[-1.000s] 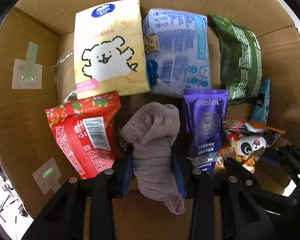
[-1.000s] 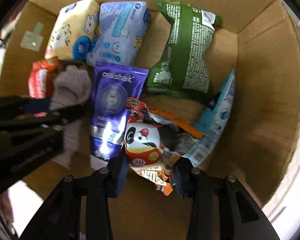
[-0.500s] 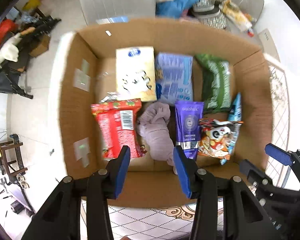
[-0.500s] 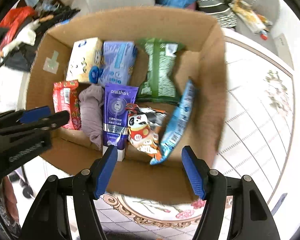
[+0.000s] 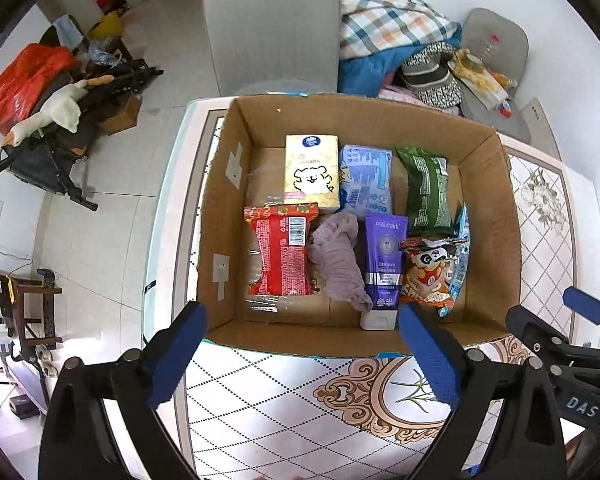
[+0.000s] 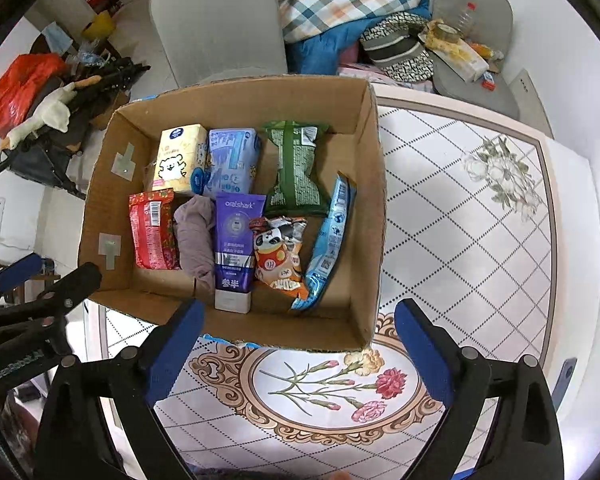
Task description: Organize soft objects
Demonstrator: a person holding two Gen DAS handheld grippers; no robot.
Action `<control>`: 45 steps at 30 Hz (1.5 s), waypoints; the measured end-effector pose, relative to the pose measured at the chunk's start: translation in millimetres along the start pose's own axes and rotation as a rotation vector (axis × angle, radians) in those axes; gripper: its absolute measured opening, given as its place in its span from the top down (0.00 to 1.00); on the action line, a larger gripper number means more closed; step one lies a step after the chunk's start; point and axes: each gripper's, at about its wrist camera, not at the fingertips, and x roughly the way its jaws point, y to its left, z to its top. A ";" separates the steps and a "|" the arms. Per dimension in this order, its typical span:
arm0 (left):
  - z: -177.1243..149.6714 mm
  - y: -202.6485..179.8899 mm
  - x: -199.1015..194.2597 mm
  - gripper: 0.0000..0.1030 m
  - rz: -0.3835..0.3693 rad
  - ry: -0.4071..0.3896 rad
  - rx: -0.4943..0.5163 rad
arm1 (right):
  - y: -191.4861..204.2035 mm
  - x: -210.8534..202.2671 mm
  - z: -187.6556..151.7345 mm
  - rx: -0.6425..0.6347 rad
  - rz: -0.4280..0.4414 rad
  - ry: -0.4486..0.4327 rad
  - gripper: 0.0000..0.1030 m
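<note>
Both grippers up over the near edge of the cardboard box [image 5: 496, 216], looks like I'm clear to check the packing. L to R, near row: red packet [image 5: 283, 255], grey cloth [image 5: 340, 262], purple tube [image 5: 384, 264], panda snack [image 5: 430, 276], laid side by side to fit. Left gripper [image 5: 300, 354]: jaws wide apart, nothing held. Right gripper [image 6: 296, 344]: same. Cloth sits beyond both, well apart.
</note>
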 end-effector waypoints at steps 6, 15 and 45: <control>-8.1 -4.1 -14.9 0.04 0.027 -0.034 0.009 | -4.8 0.1 -9.0 0.013 -0.010 -0.009 0.05; -31.0 -17.4 -89.3 0.04 0.013 -0.162 0.018 | -8.4 -60.3 -35.2 0.007 -0.003 -0.094 0.05; -107.4 -9.2 -279.2 0.04 -0.007 -0.449 -0.046 | -25.9 -301.5 -140.0 0.006 0.029 -0.443 0.05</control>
